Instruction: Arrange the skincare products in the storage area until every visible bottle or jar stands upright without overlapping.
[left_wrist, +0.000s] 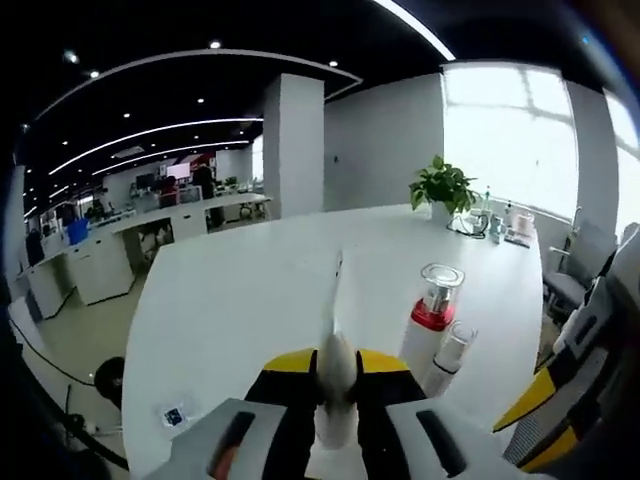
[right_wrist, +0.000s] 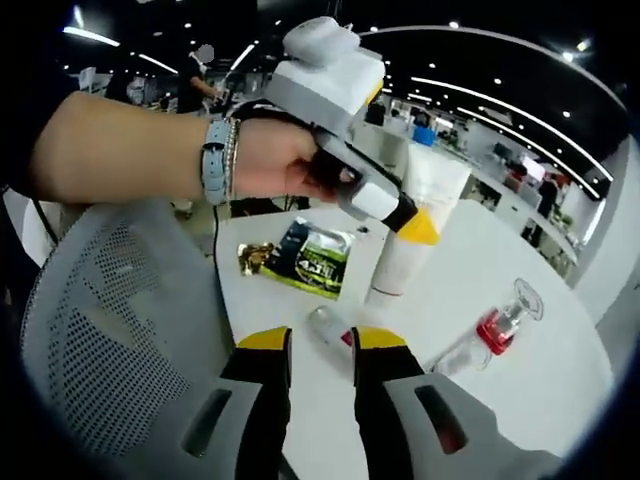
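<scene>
— So, biggest first: the desk (left_wrist: 230, 300). Room enough?

— Plenty. Ahead of the left tool (left_wrist: 337, 368) it is bare white. Use that, not the crowded side to its right.

— And the tube (right_wrist: 410, 250)?

— The left tool is closed on it. In the right gripper view the tube stands with its cap on the desk, the jaws pinching it up near the flat end, and a hand (right_wrist: 270, 160) works the grip. Seen along the left tool's own jaws, the crimp points straight away.

— Then how do I let go well?

— My guess is the tube is top-heavy in that pinch. Press the cap flat first, ease the jaws apart slowly, and back straight off so neither jaw drags it over.

— What about the red bottle (left_wrist: 432, 305)?

— It stands right of the left tool and a little ahead, with a small bottle (left_wrist: 455, 352) just beside it. Keep the tube apart from both.

— And the right tool (right_wrist: 320, 345)?

— Parted a little, holding nothing. A vial (right_wrist: 328, 325) lies on its side just past its tips. That looks like the next thing to right: close on the body, not the neck.

— The packets (right_wrist: 312, 258)?

— Flat, beyond the vial and to the left. Sweep around them.
</scene>
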